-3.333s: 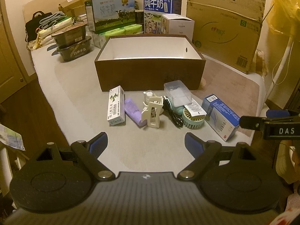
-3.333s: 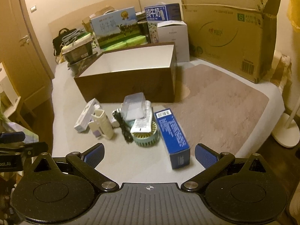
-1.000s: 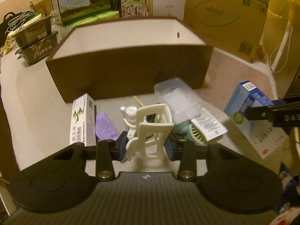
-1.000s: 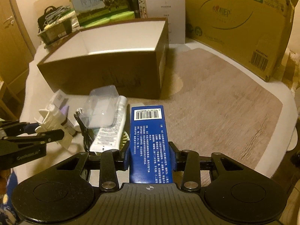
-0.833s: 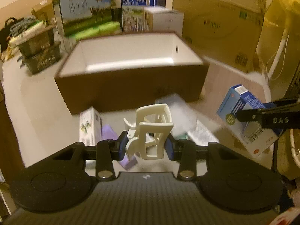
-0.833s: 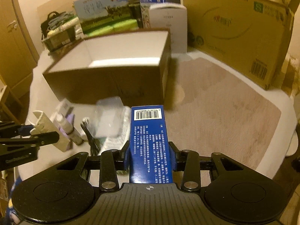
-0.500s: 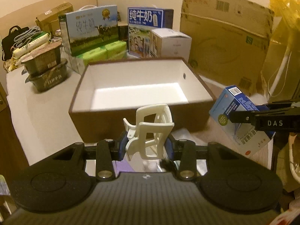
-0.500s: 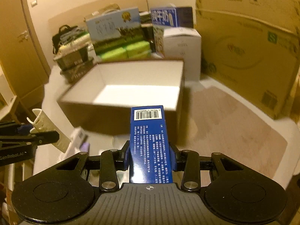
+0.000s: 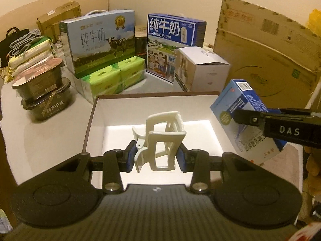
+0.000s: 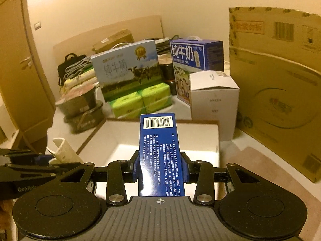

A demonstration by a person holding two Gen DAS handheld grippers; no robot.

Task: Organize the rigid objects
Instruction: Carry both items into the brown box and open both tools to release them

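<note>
The brown storage box [image 9: 89, 120] is lying empty, its white floor bare, so nothing has been put away yet; judging by this, both carried items are about to be the first ones dropped in. Above the box's right wall, the right claw [image 10: 160, 167] is clamping a blue carton [image 10: 158, 156] with a barcode and small Chinese print. Over its middle, the left claw [image 9: 155, 156] is gripping a cream plastic clip [image 9: 160, 140]. Behind the box, milk cartons [image 9: 170, 46] are reading 纯牛奶.

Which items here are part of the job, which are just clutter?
Job:
- white clip, in left gripper
- blue box, in right gripper
- brown bin, open, under both

Clutter:
- milk cartons
- tissue packs
- big cardboard box
- noodle bowls
</note>
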